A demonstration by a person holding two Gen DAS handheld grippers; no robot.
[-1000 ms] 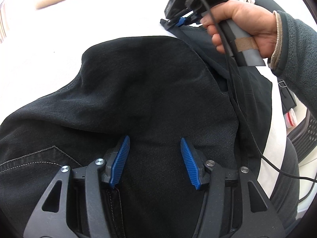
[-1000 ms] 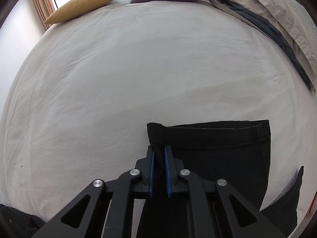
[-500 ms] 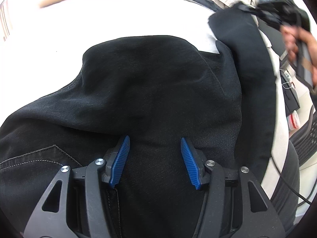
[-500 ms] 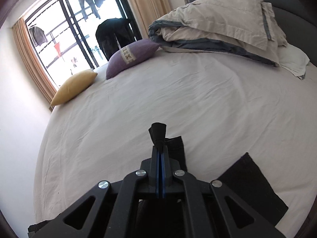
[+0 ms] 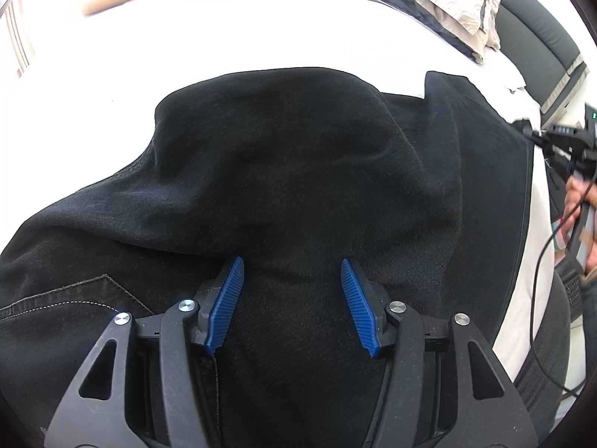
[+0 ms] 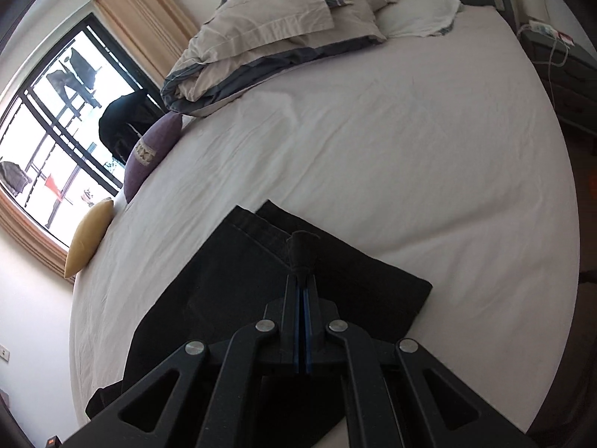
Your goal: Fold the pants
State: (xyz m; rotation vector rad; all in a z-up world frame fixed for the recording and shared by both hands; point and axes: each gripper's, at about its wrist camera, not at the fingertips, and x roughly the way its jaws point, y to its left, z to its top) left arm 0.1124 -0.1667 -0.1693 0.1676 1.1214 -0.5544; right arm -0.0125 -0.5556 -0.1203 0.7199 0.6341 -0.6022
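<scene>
Black pants (image 5: 283,171) lie bunched on a white bed (image 5: 261,26). My left gripper (image 5: 293,272) is open, its blue pads on either side of a fold of the fabric near the seat, a back pocket seam at the left. My right gripper (image 6: 303,283) is shut on a pinch of the pants' hem (image 6: 300,250) and holds one leg end lifted; the leg (image 6: 231,283) hangs below it over the bed (image 6: 373,142). The right gripper also shows at the right edge of the left wrist view (image 5: 537,136).
A folded beige and grey duvet (image 6: 283,26) lies at the head of the bed. A purple cushion (image 6: 155,149) and a yellow cushion (image 6: 89,239) lie by the window. A mesh chair (image 5: 571,291) stands off the bed's right edge.
My right gripper has closed on the hem and pulled the leg end up and away to the right. The left gripper stays open in place.
</scene>
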